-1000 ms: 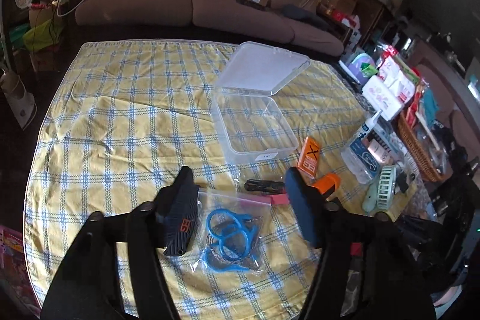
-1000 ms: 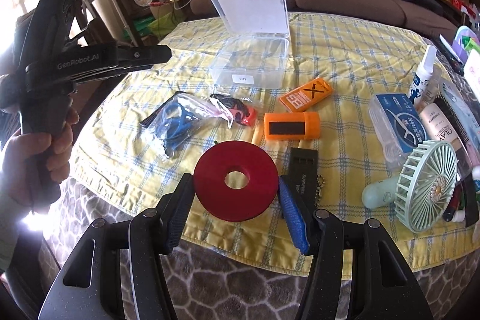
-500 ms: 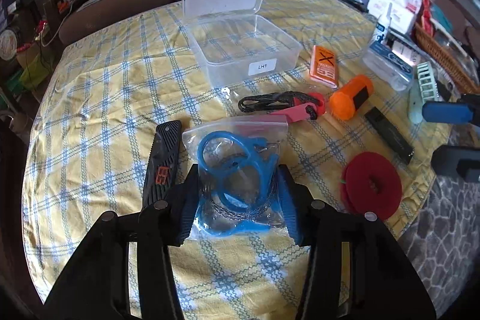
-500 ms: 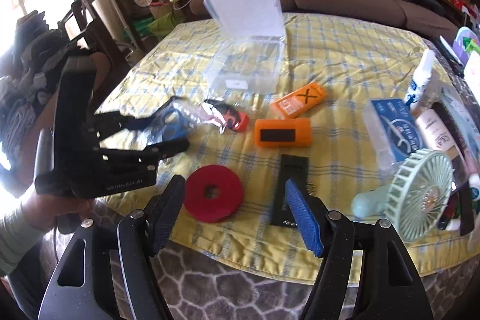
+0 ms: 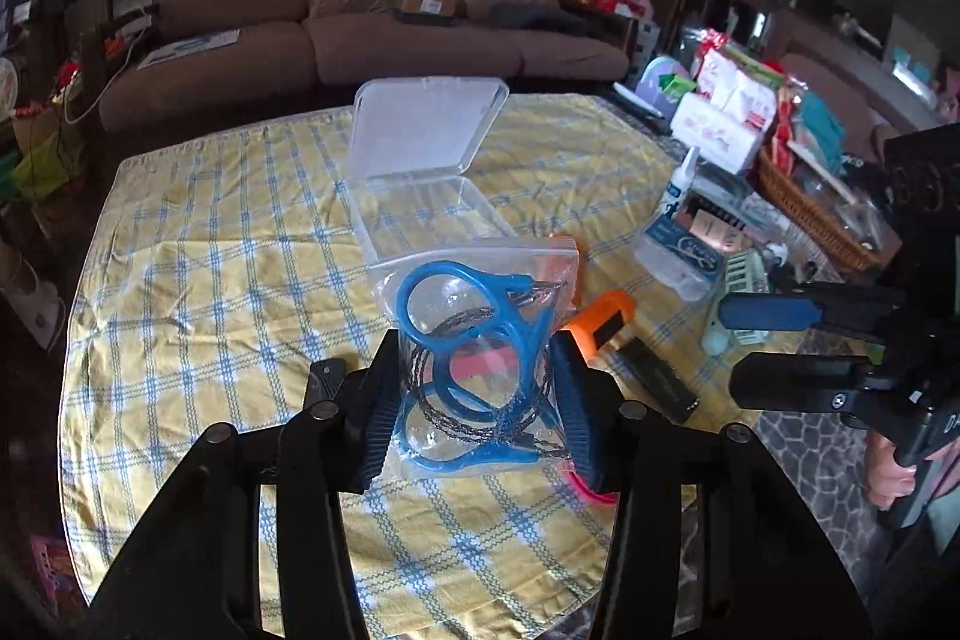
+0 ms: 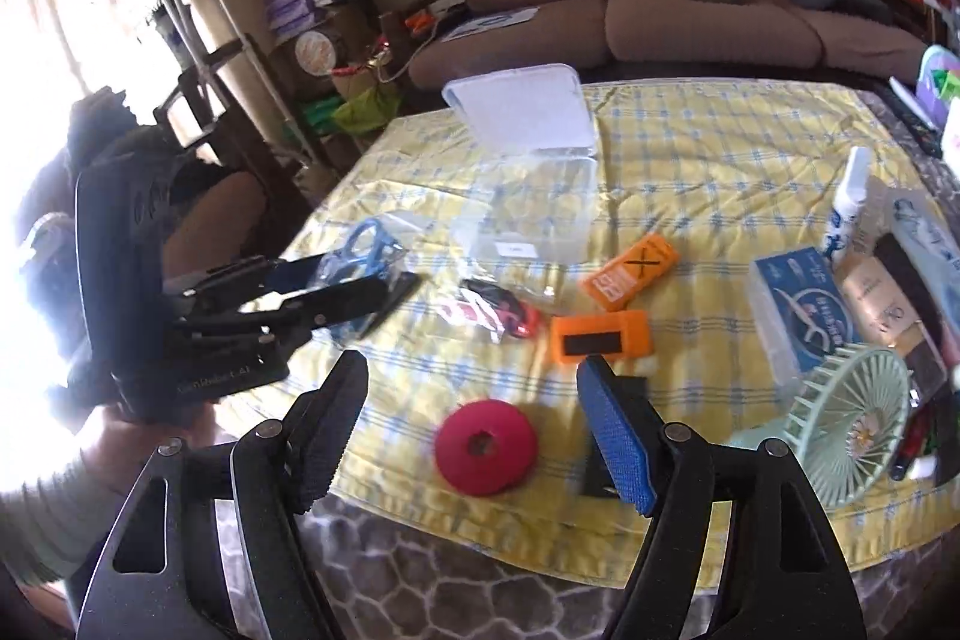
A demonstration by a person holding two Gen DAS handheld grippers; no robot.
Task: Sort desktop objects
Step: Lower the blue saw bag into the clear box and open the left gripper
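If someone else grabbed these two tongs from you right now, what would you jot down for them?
Left tongs: shut on the clear bag of blue rings, lifted off the yellow cloth.
Right tongs: open, holding nothing, above the red disc.
Clear box: lid up, looks empty.
On the cloth: orange block, orange packet, red-and-black item in a bag, black knife handle.
Done: bag picked up.
Left: drop it, probably in the box, then sort the rest.

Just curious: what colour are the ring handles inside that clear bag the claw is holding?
Blue. The ring handles in the clear bag show best in the left wrist view.
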